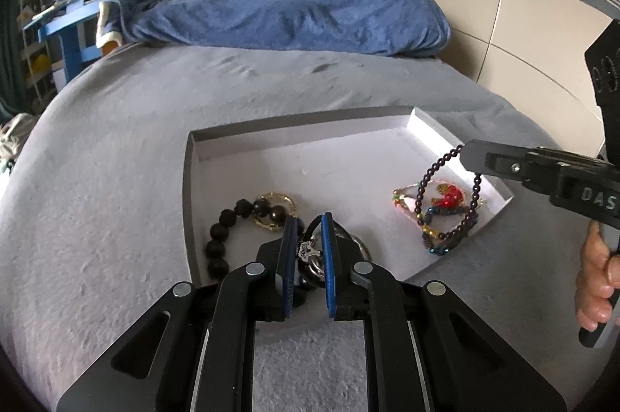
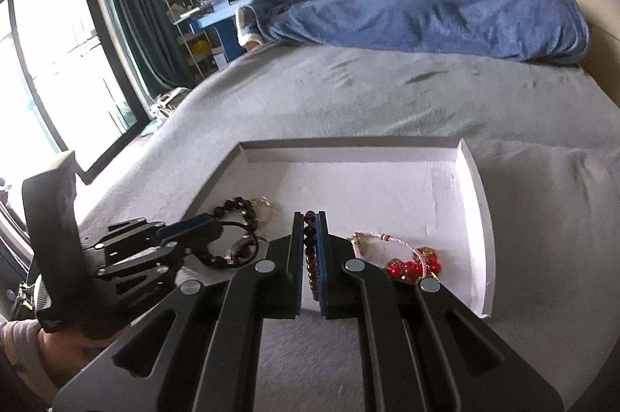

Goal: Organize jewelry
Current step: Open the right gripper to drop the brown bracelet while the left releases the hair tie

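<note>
Dangling from the right claw, a dark-beaded bracelet.

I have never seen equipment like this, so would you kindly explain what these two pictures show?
There is no robot: a person holds a handheld two-finger clamp in each hand, with a fisheye camera looking along its fingers. One picture comes from the left gripper, the other from the right gripper. On the grey bedspread lies a shallow white cardboard tray of jewellery: a chunky black bead bracelet, a gold ring-shaped piece and a red beaded ornament on pink cord. The right gripper is shut on a string of small dark purple beads. The left gripper's blue-padded fingers straddle a silver clasp, apparently gripping it.
</note>
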`<move>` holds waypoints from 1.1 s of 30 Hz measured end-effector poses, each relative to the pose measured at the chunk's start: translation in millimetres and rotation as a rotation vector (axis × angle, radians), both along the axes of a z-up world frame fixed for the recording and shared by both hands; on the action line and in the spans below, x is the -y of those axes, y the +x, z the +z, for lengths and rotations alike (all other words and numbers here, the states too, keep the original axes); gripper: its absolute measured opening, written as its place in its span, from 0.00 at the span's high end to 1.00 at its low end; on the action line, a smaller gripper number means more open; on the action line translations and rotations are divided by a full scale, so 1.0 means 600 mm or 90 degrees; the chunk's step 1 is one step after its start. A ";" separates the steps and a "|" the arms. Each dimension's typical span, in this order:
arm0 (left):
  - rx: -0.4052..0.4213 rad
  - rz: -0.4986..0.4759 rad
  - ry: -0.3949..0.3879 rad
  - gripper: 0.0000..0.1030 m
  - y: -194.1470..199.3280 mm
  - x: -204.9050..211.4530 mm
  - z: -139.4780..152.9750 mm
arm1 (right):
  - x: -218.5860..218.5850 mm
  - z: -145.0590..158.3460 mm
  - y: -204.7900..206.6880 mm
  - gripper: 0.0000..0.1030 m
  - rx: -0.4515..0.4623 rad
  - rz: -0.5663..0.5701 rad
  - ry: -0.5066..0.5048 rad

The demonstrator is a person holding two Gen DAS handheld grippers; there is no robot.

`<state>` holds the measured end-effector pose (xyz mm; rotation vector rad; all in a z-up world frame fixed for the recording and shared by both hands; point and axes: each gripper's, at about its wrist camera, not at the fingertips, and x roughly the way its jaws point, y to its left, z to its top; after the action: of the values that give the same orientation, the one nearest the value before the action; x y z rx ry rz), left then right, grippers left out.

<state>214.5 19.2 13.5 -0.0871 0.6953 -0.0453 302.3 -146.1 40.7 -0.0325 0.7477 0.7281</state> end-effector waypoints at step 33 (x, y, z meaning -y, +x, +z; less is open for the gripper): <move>0.064 0.009 -0.009 0.13 -0.086 0.014 0.010 | 0.095 -0.029 -0.079 0.28 0.065 -0.075 0.011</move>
<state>162.8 10.9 19.5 -0.1024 0.5934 -0.0399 255.0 -203.2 23.6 -0.0099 0.6394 0.6165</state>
